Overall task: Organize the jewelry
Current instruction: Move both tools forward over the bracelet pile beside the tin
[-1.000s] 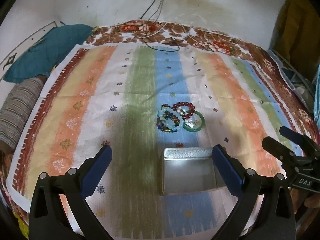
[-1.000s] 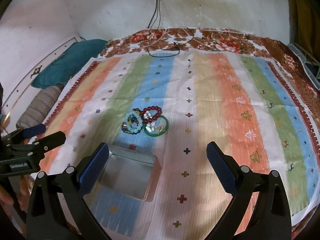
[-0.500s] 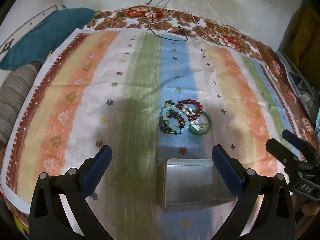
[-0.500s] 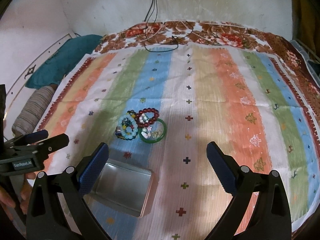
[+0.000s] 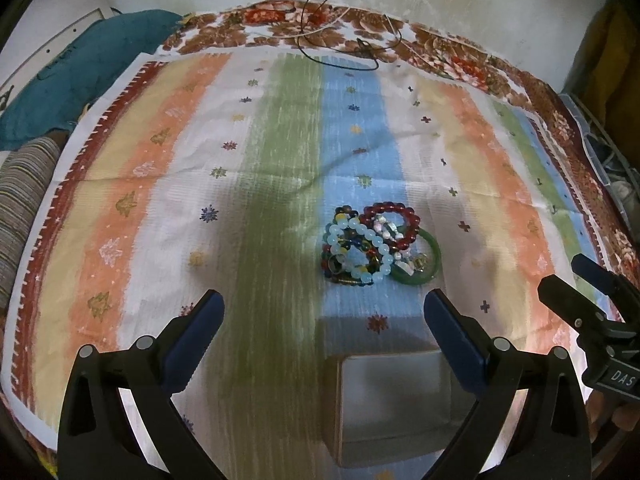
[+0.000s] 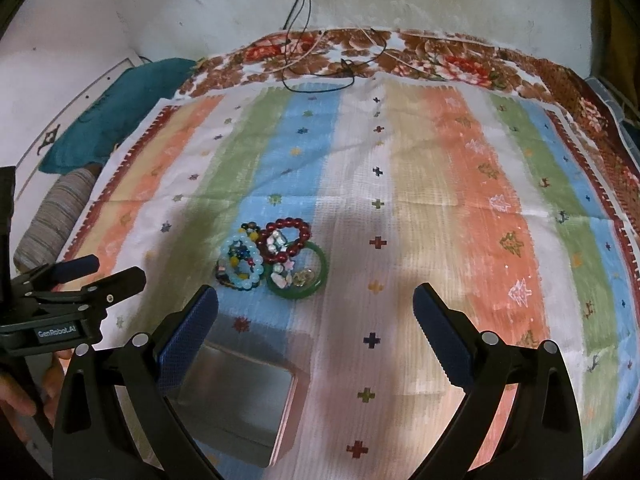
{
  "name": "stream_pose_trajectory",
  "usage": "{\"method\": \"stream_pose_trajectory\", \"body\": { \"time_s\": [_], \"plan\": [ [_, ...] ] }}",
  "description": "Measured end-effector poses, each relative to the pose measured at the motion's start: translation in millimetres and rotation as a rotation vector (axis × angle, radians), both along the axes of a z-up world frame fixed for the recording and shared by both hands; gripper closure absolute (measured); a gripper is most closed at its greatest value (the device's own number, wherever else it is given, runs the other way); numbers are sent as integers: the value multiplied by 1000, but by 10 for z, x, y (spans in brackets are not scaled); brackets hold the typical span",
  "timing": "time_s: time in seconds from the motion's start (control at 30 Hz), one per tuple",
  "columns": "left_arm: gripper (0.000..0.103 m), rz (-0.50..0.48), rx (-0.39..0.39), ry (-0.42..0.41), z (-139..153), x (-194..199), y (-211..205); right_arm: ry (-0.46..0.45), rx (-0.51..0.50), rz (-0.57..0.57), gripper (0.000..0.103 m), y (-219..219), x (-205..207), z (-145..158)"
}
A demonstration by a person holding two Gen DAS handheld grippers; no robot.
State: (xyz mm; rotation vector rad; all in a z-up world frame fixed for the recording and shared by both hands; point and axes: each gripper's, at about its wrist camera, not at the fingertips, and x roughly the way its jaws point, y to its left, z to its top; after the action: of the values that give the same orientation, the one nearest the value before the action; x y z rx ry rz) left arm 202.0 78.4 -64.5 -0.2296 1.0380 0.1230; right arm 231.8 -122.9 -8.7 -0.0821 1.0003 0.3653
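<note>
striped cloth (image 5: 280,168) | teal pillow (image 5: 84,60) | black cable (image 6: 308,80)

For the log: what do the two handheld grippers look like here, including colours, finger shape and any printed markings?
Both look like one design: black frames with silver rivets, and two splayed fingers faced with blue textured pads. The left gripper shows a white "GenRobot.AI" label on its body in the right wrist view. The right gripper shows the letters "DAS" in the left wrist view. No cables or sleeves are visible.

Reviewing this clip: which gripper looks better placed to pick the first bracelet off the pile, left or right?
Probably left. In its wrist view the bracelet pile lies almost straight ahead of the open left gripper, beyond the tin. The open right gripper has the pile off toward its left finger.
</note>
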Motion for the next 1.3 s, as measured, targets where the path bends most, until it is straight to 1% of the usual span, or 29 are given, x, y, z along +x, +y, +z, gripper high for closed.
{"method": "stream_pose_trajectory", "body": {
  "time_s": [0.13, 0.3, 0.4, 0.5, 0.77, 0.9, 1.0, 1.13, 1.3],
  "plan": [
    [6, -11, 15, -1, -42, 86, -4, 8, -13, 0, 4, 46, 97, -66],
    [6, -24, 12, 6, -104, 191, -14, 26, -12, -3, 4, 78, 221, -142],
    [6, -19, 17, -15, -102, 235, 0, 35, -9, -9, 4, 87, 291, -188],
    [6, -21, 2, -21, -124, 299, 32, 40, -6, -11, 4, 98, 350, -222],
    [6, -41, -10, 23, -349, 457, 87, 74, 2, -19, 4, 157, 524, -376],
    [8, -39, -46, 30, -415, 524, 132, 82, -2, -21, 4, 184, 593, -422],
    [8, -39, -56, 35, -465, 576, 140, 90, -5, -25, 4, 211, 652, -462],
    [11, -44, -41, 54, -547, 640, 137, 117, 10, -33, 4, 235, 739, -543],
    [16, -50, -36, 85, -670, 734, 172, 131, -6, -27, 4, 299, 812, -647]
  ]
}}
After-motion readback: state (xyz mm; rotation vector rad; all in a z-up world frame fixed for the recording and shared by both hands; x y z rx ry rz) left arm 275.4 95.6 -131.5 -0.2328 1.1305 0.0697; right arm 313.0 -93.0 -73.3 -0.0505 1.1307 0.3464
